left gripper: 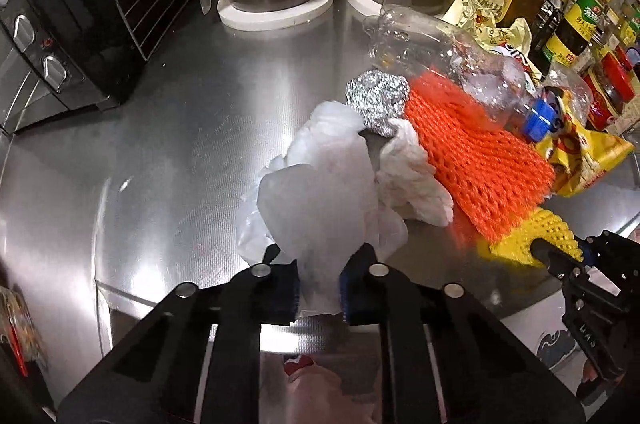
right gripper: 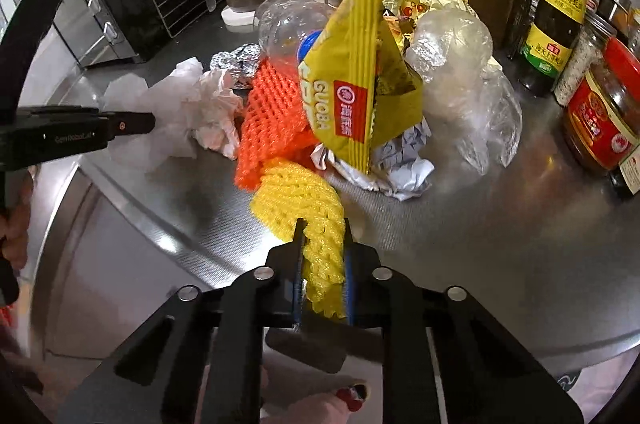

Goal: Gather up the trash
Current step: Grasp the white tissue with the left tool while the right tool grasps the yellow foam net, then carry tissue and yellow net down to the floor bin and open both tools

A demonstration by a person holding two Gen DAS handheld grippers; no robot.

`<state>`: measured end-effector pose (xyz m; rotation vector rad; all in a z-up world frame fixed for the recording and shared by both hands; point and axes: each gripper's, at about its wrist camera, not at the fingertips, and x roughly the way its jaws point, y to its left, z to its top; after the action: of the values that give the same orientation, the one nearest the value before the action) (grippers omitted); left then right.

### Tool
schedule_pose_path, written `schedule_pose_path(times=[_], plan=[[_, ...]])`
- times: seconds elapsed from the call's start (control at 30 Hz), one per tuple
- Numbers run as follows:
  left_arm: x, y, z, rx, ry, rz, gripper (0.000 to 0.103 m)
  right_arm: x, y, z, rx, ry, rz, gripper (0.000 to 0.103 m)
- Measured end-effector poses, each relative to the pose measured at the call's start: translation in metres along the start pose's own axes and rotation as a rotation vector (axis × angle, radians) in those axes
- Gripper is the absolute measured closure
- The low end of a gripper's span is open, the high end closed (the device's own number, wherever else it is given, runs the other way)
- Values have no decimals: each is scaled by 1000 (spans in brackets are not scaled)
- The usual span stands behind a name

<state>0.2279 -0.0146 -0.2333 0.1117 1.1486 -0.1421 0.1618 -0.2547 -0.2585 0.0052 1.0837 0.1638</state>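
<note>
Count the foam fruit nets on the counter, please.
2: a yellow foam net in the right gripper, an orange foam net behind it. Others may lie hidden under the pile.

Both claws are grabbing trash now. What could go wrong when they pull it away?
1. The right claw pinches the yellow foam net, which touches the orange foam net. Pulling may drag the orange one and shift the snack wrapper leaning there.
2. The left claw holds a thin white plastic bag. It looks flimsy and could slip, or tug the crumpled tissue beside it.
</note>
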Motion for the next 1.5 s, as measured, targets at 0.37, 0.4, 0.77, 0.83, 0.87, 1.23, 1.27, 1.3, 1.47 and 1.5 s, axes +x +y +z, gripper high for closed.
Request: schedule_pose_path(times=[0.37, 0.4, 0.77, 0.83, 0.87, 1.23, 1.27, 1.3, 1.47, 1.5], plan=[[-36, 0, -39, 17, -43, -29, 98, -32, 9, -33, 65, 0, -18, 89], [-38, -2, -44, 24, -43, -32, 98, -34, 10, -37, 69, 2, -19, 89], [-54, -21, -124, 74, 7, -72, 98, -52, 15, -105, 148, 59, -20, 89], [-49, -23, -137, 75, 32, -85, 98, -47, 15, -116, 162, 83, -26, 89], [-44, -25, -145, 74, 56, -92, 98, -43, 14, -122, 173, 97, -28, 89], [59, -46, -208, 63, 241, -149, 98, 50, -5, -182, 379, 285, -32, 89], [75, -48, -213, 55, 254, -156, 98, 59, -7, -184, 395, 296, -44, 89], [85, -48, -216, 51, 262, -159, 98, 72, -10, -189, 413, 312, -50, 89], [145, -52, -233, 31, 337, -175, 98, 125, -20, -202, 489, 372, -53, 89], [153, -54, -234, 34, 344, -171, 98, 137, -21, -203, 490, 382, -64, 89]])
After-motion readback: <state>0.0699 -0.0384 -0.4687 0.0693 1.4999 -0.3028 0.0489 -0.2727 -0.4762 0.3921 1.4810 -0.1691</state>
